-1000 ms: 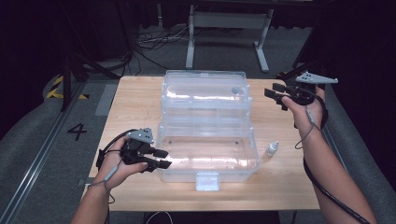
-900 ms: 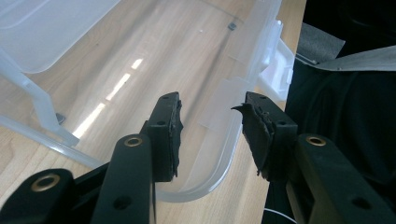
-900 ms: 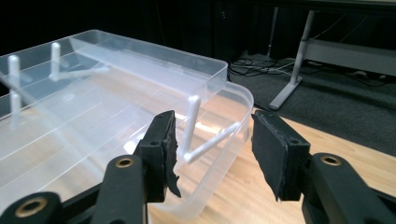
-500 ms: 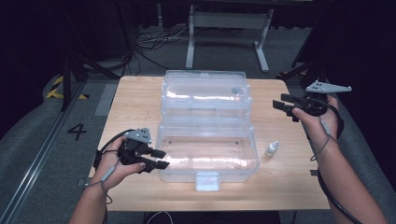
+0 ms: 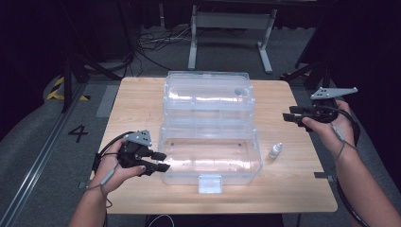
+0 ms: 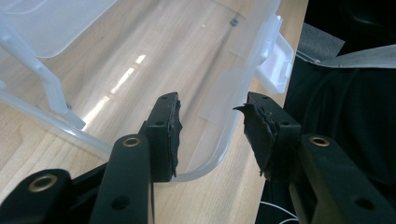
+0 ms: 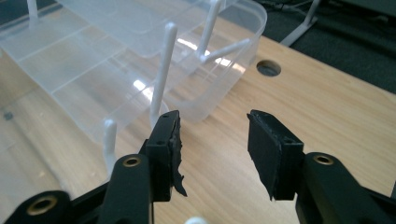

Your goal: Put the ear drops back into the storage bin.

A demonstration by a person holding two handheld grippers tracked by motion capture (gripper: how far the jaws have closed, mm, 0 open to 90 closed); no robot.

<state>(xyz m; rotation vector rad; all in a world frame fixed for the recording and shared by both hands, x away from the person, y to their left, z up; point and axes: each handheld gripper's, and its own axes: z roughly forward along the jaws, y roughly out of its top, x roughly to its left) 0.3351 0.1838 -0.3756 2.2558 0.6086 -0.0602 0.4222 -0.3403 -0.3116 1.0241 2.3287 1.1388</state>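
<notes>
Grippers on either side of an opened clear plastic box [image 5: 210, 142] on the wooden table [image 5: 137, 99].

Left gripper [image 5: 160, 161] sits at the box's near left corner, jaws apart astride the rim without pressing it. Right gripper [image 5: 289, 116] hovers to the right of the box, its jaws apart and just closing a little on nothing. Just right of the box stands a small dropper bottle [image 5: 275, 151].

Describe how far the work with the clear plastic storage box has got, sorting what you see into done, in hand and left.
Done: the clear storage box stands open, tray tiers raised. In hand: the left gripper straddles the box's near left corner, jaws open, not clamping; the right gripper hangs open beside the box, holding nothing. Left, probably: the small dropper bottle lies on the table, outside the box.
</notes>
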